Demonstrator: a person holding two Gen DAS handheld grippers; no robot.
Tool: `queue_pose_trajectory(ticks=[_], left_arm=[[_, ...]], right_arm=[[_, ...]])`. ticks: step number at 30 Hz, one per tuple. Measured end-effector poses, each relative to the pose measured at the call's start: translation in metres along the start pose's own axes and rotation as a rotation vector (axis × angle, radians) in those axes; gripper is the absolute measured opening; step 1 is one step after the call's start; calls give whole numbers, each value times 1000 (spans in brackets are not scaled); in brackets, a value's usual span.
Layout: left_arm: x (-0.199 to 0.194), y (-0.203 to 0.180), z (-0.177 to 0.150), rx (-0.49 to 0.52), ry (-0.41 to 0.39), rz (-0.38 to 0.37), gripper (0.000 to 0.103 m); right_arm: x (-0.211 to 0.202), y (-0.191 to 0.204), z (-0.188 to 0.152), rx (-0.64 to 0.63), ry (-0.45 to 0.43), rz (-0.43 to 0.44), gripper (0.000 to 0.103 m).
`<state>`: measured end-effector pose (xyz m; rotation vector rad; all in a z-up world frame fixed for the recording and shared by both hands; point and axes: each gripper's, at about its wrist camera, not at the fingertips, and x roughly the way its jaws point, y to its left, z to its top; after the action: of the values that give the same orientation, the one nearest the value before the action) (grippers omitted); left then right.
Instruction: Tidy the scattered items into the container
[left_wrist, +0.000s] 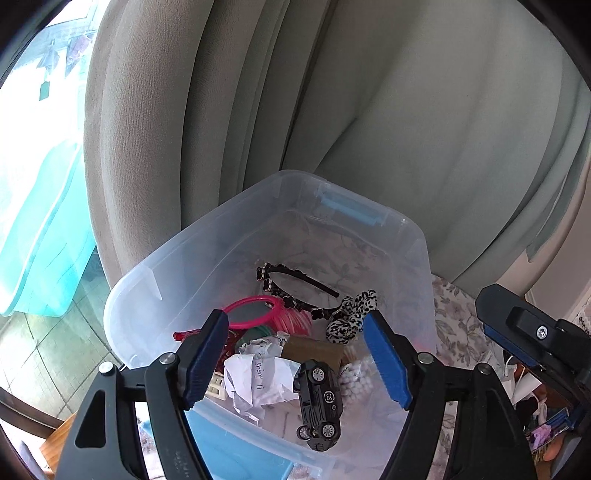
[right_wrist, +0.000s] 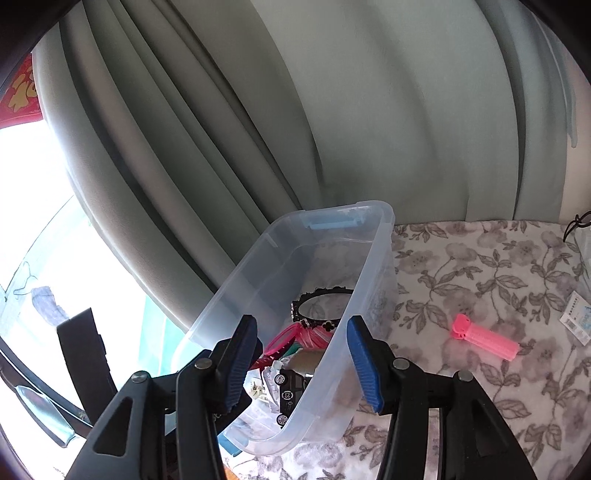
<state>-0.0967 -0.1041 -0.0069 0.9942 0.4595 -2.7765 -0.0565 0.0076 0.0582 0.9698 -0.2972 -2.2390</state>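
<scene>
A clear plastic container (left_wrist: 177, 258) (right_wrist: 369, 258) stands on the floral tablecloth (right_wrist: 480, 266). Inside lie a black toy car (left_wrist: 319, 402) (right_wrist: 290, 393), crumpled paper (left_wrist: 258, 380), a black flower headband (left_wrist: 288, 291) (right_wrist: 321, 306), a leopard scrunchie (left_wrist: 351, 314), a pink mirror (left_wrist: 251, 314) and cotton swabs (left_wrist: 356, 376). My left gripper (left_wrist: 294, 315) hangs open above the contents, holding nothing. My right gripper (right_wrist: 302, 320) is open too, straddling the container's near right wall without its pads touching it. A pink hair roller (right_wrist: 484, 338) lies on the cloth to the right.
Grey-green curtains (right_wrist: 332, 129) hang close behind the container. A bright window (right_wrist: 44, 221) is on the left. A printed packet (right_wrist: 576, 317) lies at the table's right edge. Something blue (left_wrist: 236, 443) shows beneath the container's near end.
</scene>
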Motion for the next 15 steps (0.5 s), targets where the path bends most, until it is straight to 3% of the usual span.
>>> queue_pose_trajectory(ticks=[15], left_arm=[[-60, -4, -5, 26, -42, -12, 76]], right_arm=[[-36, -10, -11, 43, -28, 0, 55]])
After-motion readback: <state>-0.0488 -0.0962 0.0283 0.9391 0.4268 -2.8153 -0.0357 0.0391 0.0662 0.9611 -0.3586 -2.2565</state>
